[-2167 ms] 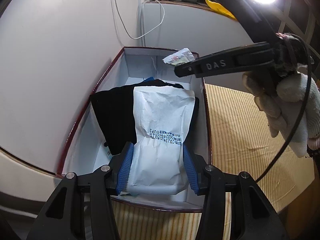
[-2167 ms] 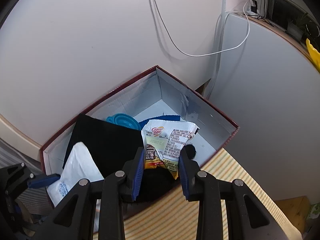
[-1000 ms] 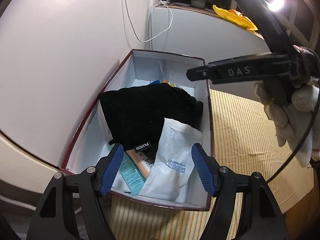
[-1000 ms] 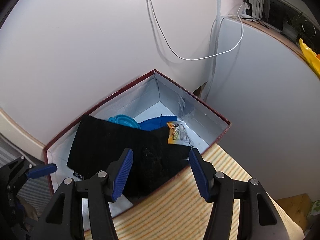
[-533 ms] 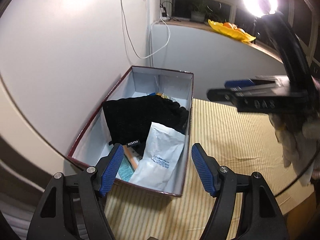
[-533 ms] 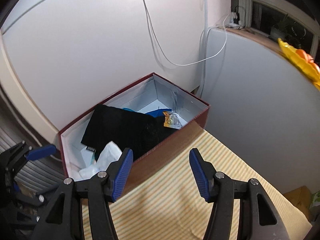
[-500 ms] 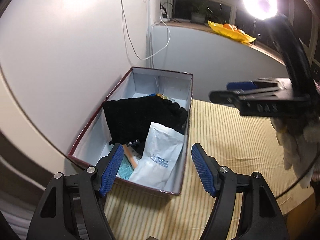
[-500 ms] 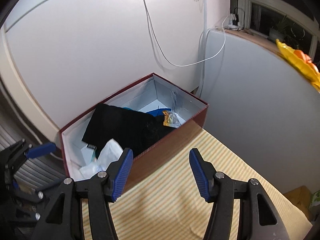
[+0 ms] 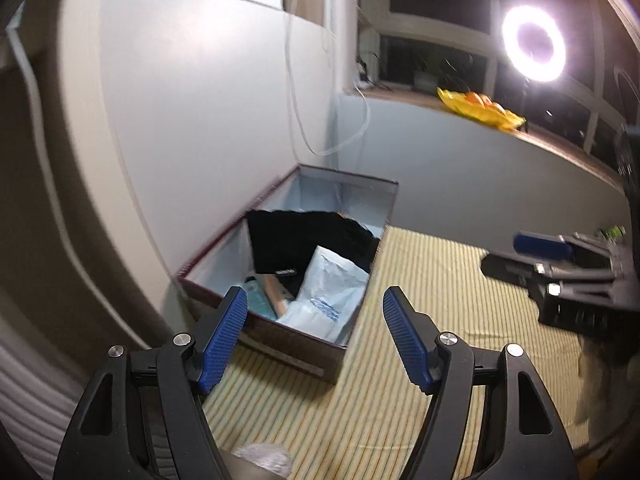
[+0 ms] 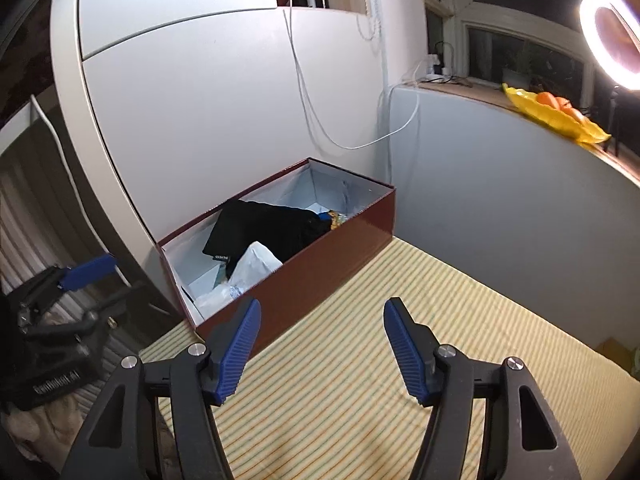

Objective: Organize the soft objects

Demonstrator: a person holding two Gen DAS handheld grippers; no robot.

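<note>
Here, the dark-red cardboard box (image 10: 320,264) on the striped yellow mat (image 10: 400,360) holds a black cloth (image 10: 264,232) and white soft pouch (image 9: 328,296). Both the left gripper (image 9: 316,340) and right gripper (image 10: 320,348) hover released, empty; box ahead-left, long axis receding, left nearer.

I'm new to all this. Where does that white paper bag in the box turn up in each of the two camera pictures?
Left wrist view: the white paper bag lies in the near end of the box, just beyond the open left claw.
Right wrist view: the same bag sits left of centre, at the box's near left end, against the black cloth.
Shared landmark: the black cloth, right behind the bag in both.
</note>
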